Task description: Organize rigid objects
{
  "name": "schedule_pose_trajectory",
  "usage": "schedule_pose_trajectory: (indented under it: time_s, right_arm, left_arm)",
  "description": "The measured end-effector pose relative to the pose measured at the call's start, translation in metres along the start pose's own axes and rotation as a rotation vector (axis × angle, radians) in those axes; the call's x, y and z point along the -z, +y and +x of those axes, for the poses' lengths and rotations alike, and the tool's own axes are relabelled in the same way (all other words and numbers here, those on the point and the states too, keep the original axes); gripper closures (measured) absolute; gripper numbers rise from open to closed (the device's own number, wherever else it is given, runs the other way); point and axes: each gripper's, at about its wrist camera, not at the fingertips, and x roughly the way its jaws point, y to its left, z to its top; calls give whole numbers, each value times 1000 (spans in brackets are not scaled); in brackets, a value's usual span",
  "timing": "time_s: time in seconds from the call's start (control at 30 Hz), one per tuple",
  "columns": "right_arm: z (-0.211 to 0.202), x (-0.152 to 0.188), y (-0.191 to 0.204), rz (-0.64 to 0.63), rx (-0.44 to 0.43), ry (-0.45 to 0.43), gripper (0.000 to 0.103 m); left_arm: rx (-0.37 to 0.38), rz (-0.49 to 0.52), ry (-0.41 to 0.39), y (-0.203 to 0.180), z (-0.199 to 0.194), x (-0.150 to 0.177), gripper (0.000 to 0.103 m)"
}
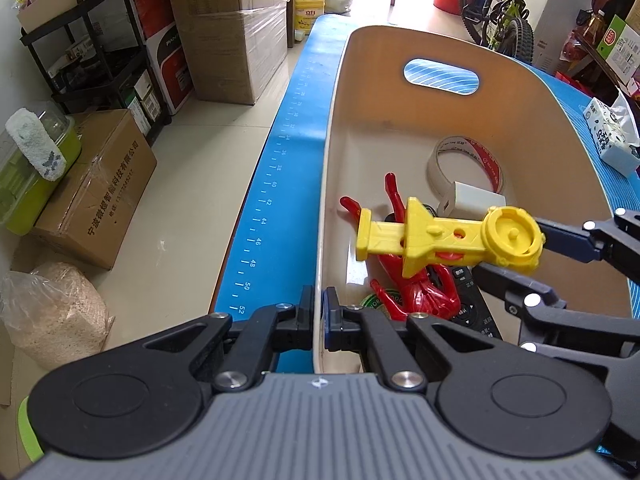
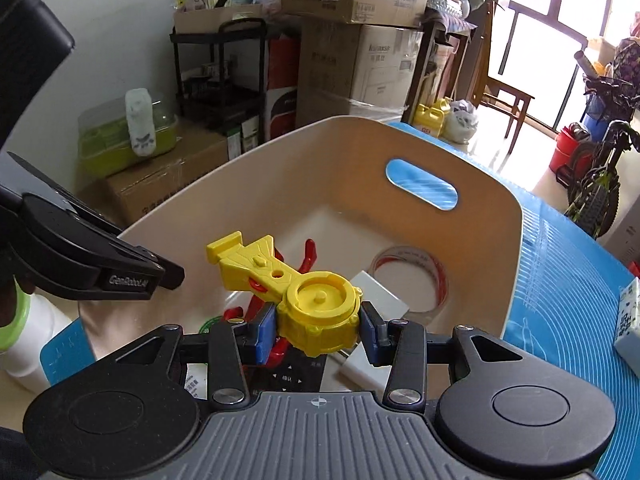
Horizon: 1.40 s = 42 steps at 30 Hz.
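A cream plastic bin (image 1: 540, 92) stands on the blue mat (image 1: 288, 168). My left gripper (image 1: 319, 320) is shut on the bin's near left wall, one finger on each side of the rim. My right gripper (image 2: 318, 326) is shut on the round end of a yellow toy launcher (image 2: 316, 304) and holds it above the inside of the bin (image 2: 516, 240); in the left wrist view the yellow toy launcher (image 1: 440, 236) hangs over the contents with the right gripper (image 1: 516, 252) reaching in from the right. Below it lie a red figure (image 1: 424, 292), a tape roll (image 1: 464, 160), a white adapter (image 1: 472, 198) and a black remote (image 1: 472, 304).
A tissue pack (image 1: 612, 136) lies on the mat right of the bin. Left of the table, on the floor, are cardboard boxes (image 1: 96, 192), a black shelf rack (image 1: 100, 60) and a bag of shavings (image 1: 56, 312). A bicycle (image 1: 504, 12) stands beyond the table.
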Motion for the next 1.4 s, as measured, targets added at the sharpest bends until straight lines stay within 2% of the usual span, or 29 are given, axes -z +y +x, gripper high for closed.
schedule_pose_trajectory:
  time_s: [0.23,0.4,0.43,0.47,0.53,0.67,0.73,1.1,1.3,1.33,1.37,1.4]
  right_arm:
    - [6,-1,0,7,-8,45,54]
    - [1,1,-5,31,-18,34,53]
    - [1,1,-6,37,-17,33,47]
    - [-1,1,-7,44,-15,29,36]
    - [-6,3,-10,67,-7,1,26]
    - [-16,2,-18,112,-4,-28,22]
    - [-20,3,-23,142,12,-48,13]
    - [-39,3,-34,202,41,-108,4]
    - [-57,6,-33,233,43,-129,3]
    - [-61,8,-35,241,45,-130,3]
    - [-64,9,-36,250,47,-131,3]
    - [-68,10,-37,259,48,-133,3]
  left_arm:
    - [-4,-2,1,-2,1,-2,98]
    - [-6,-1,0,-3,1,-2,98]
    - [-6,-1,0,-3,1,-1,98]
    - [-7,-1,0,-2,1,-1,98]
    - [-7,-1,0,-2,1,-1,98]
    - [-8,0,-1,-2,0,-1,97]
    - [-7,-1,-2,-2,0,-1,97]
    - [-16,4,-12,-3,-5,0,96]
    - [-43,2,-61,-6,-24,0,94]
    - [-49,1,-67,-7,-27,0,93]
    - [-56,0,-72,-8,-31,0,82]
    - [-64,0,-81,-9,-35,1,59]
